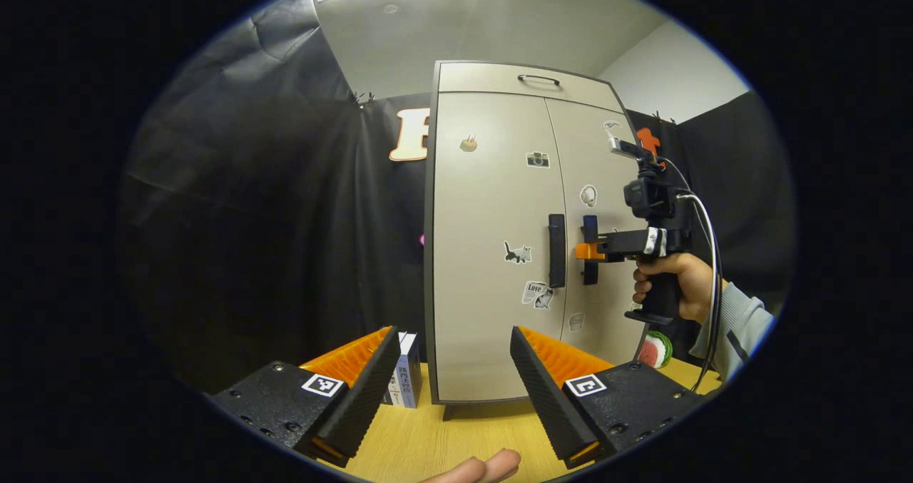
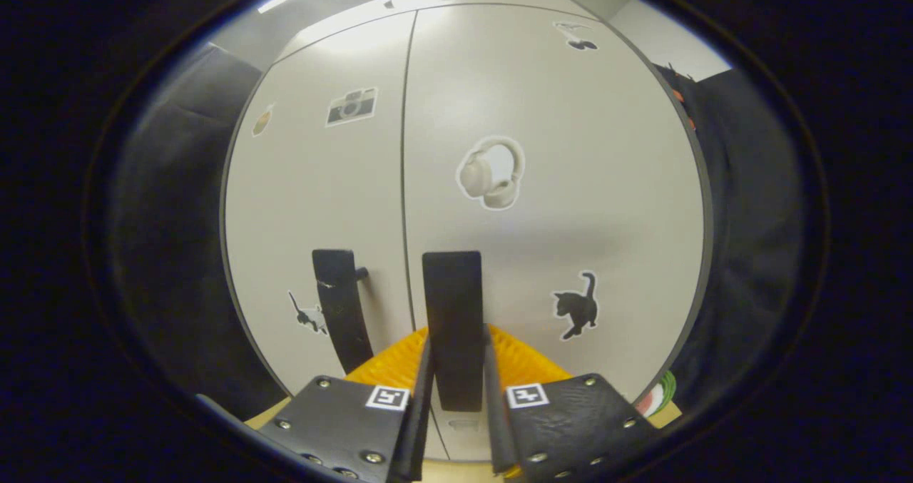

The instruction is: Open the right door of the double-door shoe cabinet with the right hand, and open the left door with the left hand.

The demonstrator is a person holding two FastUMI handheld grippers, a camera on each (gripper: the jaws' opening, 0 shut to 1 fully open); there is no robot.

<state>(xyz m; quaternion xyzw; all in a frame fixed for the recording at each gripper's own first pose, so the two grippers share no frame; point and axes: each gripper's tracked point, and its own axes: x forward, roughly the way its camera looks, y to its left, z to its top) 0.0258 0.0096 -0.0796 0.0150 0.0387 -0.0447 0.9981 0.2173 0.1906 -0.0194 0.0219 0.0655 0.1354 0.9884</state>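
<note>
My right gripper [image 2: 456, 369] has its jaws clamped on the right handle [image 2: 452, 326], a flat, dark, upright bar; its ridged fingers [image 2: 422, 383] press on both sides of it. From my left gripper view I see the same gripper [image 1: 586, 251] meeting that handle [image 1: 590, 249], with a hand [image 1: 677, 283] around its grip and cables looping off the back. The cabinet [image 1: 499, 240] stands upright on the wood-grain counter [image 1: 428, 440], matte pale panels in a darker rounded frame, both doors flush. The left door [image 1: 488, 255] carries its own dark bar handle [image 1: 556, 250] just beside the seam, plus small stickers; the right door [image 2: 570, 205] has a headphone sticker [image 2: 491, 173] and a cat sticker [image 2: 576, 312]. My left gripper [image 1: 453, 390] hangs well short of the cabinet, jaws wide apart, ribbed pads [image 1: 546, 390] facing each other. A small box [image 1: 405, 379] stands at the cabinet's left foot
</note>
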